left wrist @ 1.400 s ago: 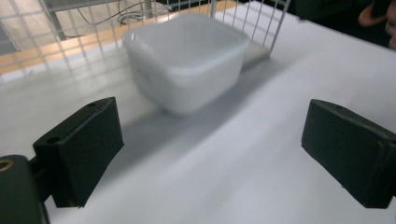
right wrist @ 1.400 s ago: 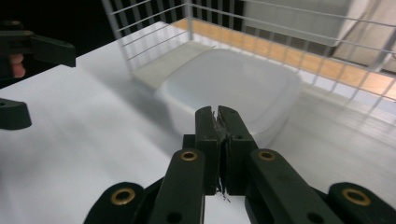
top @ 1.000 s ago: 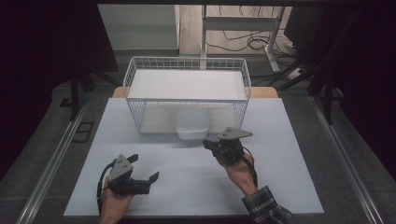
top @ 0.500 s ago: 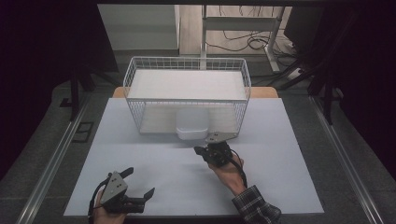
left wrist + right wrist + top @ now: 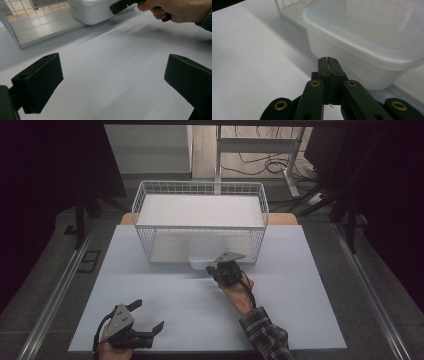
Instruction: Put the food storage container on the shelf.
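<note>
A white plastic container (image 5: 202, 261) stands at the open front of a white wire basket (image 5: 200, 200), half out on the table. My right gripper (image 5: 214, 268) is just in front of it. In the right gripper view its jaws are shut with nothing between them, and the right gripper (image 5: 328, 60) has its tips close to the wall of the container (image 5: 367, 40); I cannot tell if they touch. Near the table's front left, my left gripper (image 5: 149, 315) is held wide open over bare table. In the left gripper view the left gripper (image 5: 112, 82) has its pads far apart.
The table (image 5: 300, 320) has a pale grey-white top. The left gripper view shows the basket's mesh (image 5: 30, 10), the container (image 5: 92, 12) and, farther off, the person's hand (image 5: 175, 10) with the other gripper. Metal rails run along both sides of the table.
The right gripper has moved left and forward, up to the container. The left gripper has drawn back toward the table's near edge and stays open.
</note>
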### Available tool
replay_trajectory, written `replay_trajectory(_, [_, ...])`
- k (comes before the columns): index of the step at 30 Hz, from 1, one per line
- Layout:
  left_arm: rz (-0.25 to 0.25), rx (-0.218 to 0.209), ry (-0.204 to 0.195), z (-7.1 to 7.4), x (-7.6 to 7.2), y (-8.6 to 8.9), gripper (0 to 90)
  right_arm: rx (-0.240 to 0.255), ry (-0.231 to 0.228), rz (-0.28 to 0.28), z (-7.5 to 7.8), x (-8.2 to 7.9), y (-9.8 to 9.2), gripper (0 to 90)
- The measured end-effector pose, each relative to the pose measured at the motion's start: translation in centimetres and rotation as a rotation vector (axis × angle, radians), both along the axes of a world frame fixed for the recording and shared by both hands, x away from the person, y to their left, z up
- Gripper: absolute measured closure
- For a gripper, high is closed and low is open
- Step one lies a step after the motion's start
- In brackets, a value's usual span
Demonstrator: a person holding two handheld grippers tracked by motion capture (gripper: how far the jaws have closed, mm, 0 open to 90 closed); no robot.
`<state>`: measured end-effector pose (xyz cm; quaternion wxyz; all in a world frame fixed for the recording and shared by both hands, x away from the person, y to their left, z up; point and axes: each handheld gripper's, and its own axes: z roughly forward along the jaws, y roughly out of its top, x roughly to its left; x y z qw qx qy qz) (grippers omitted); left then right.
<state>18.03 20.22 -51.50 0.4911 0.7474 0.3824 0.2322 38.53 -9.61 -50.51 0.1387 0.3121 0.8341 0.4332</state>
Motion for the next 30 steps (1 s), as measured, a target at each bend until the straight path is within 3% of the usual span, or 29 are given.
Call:
replay_trajectory(24, [-0.012,-0.042,0.000,0.0,0.1,0.2,1.5,-0.013,-0.008,-0.029,0.0,3.5,1.5,89.4])
replay_trajectory(30, [-0.009,-0.034,0.001,0.0,0.1,0.1,1.5,-0.021,-0.014,-0.047,0.2,4.4,1.6,89.4])
